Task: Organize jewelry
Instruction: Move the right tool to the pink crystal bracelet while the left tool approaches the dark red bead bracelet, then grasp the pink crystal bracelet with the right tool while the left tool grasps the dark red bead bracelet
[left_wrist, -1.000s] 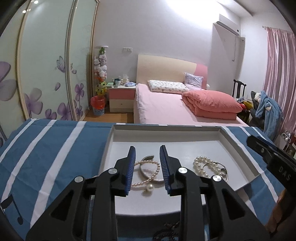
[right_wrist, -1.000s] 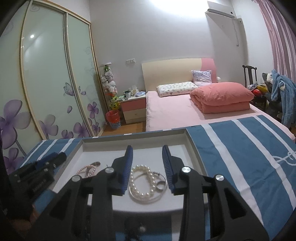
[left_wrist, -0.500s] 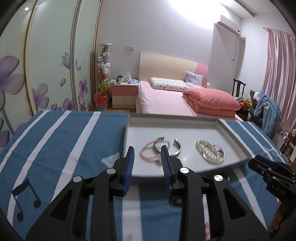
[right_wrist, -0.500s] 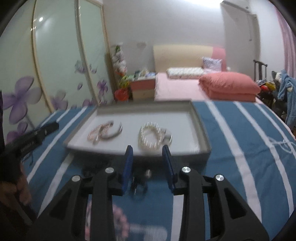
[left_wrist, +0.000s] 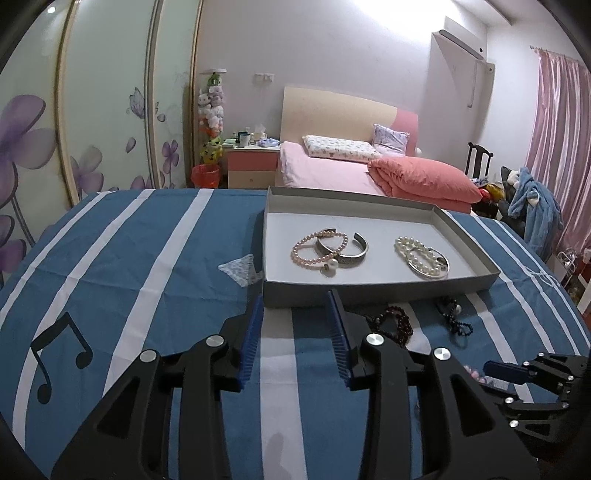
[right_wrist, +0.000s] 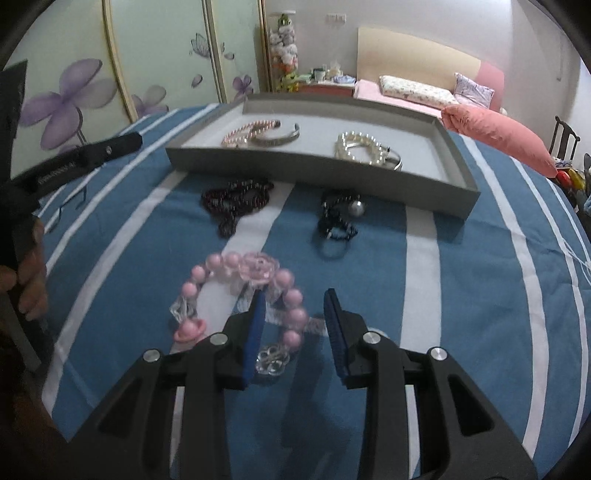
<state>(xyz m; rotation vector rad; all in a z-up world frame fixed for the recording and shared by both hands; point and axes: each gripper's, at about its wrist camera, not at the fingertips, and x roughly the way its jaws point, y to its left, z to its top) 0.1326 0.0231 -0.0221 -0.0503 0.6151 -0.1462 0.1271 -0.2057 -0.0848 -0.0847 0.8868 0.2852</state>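
Note:
A grey tray (left_wrist: 373, 286) (right_wrist: 317, 173) holds a pink pearl bracelet (left_wrist: 306, 251), a silver cuff (left_wrist: 351, 251) and a white pearl bracelet with a bangle (left_wrist: 421, 254) (right_wrist: 365, 147). On the cloth in front of the tray lie a dark red bead bracelet (right_wrist: 236, 203) (left_wrist: 395, 321), a dark blue bead bracelet with a pearl (right_wrist: 338, 218) (left_wrist: 452, 314) and a pink bead bracelet with a flower (right_wrist: 243, 291). My left gripper (left_wrist: 295, 317) is open and empty before the tray. My right gripper (right_wrist: 293, 314) is open, its jaws over the pink bracelet's right side.
The table wears a blue cloth with white stripes (left_wrist: 147, 266). A bed (left_wrist: 351, 173), a nightstand (left_wrist: 251, 162) and wardrobe doors (left_wrist: 103, 110) stand behind. A chair with clothes (left_wrist: 532, 206) is at the right.
Both grippers have pulled back from over the tray toward the near side of the table. The loose bracelets on the cloth have come into view, and the right gripper now hovers at the pink one.

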